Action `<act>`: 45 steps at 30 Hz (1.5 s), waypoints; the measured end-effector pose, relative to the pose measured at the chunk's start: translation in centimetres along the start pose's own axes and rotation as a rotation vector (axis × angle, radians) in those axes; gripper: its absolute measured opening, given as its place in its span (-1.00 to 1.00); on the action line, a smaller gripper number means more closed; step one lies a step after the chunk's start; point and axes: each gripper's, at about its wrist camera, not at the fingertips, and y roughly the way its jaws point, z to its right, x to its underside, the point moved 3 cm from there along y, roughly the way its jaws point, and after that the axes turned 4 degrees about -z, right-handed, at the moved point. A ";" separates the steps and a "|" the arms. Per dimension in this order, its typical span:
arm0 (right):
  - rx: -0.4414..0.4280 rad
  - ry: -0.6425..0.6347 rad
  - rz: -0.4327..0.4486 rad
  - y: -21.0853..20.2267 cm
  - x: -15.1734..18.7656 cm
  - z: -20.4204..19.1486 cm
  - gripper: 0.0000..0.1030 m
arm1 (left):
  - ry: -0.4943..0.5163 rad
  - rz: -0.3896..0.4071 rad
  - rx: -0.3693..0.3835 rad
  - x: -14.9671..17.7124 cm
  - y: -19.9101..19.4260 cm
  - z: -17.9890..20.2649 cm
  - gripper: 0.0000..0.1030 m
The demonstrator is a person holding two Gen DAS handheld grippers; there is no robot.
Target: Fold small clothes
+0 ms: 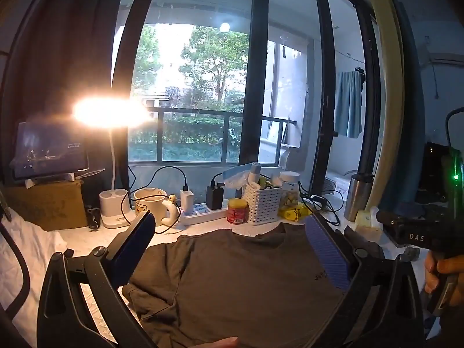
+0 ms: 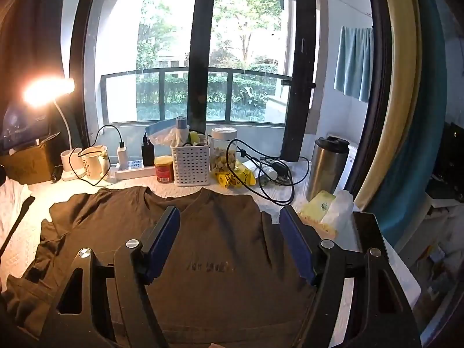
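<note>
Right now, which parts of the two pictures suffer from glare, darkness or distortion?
Left wrist view: the desk lamp blows out white; the window frame bows. Right wrist view: the lamp flares less, yet the dark T-shirt print stays unreadable, and the corners are dark.

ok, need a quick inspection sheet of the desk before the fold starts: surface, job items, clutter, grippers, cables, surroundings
Surface: white cloth-covered table, lit by a desk lamp.
Job's things: dark t-shirt laid flat, collar toward the window, left sleeve rumpled.
Clutter: mug, red can, white basket, jar, yellow packet, steel flask, tissue pack.
Grippers: left gripper open, right gripper open, both over the shirt, nothing held.
Cables: black cable coiled near the collar; chargers in a power strip.
Surroundings: window, balcony, hanging towel.
</note>
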 end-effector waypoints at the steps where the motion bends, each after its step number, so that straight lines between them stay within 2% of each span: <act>1: 0.000 0.012 0.005 0.1 0.0 0.1 0.45 | 0.000 0.000 0.003 -0.1 0.1 -0.1 0.98; 5: 0.005 0.036 0.008 0.2 -0.3 0.4 0.45 | -0.013 0.027 0.011 -0.4 -0.1 0.0 0.98; 10: 0.013 0.042 0.013 0.6 -0.7 0.5 0.45 | -0.023 0.058 -0.016 -0.6 -0.4 -0.1 0.98; 21: -0.002 0.027 0.009 0.7 -0.8 0.2 0.45 | -0.066 0.067 -0.038 -0.6 -0.7 -0.6 0.98; 36: 0.000 0.041 0.003 -0.1 -0.3 0.1 0.45 | -0.104 0.032 -0.034 -0.1 -0.8 -1.0 0.98; 45: -0.010 0.027 0.011 -1.2 0.2 0.0 0.45 | -0.073 0.043 -0.038 0.0 -2.1 -0.3 0.98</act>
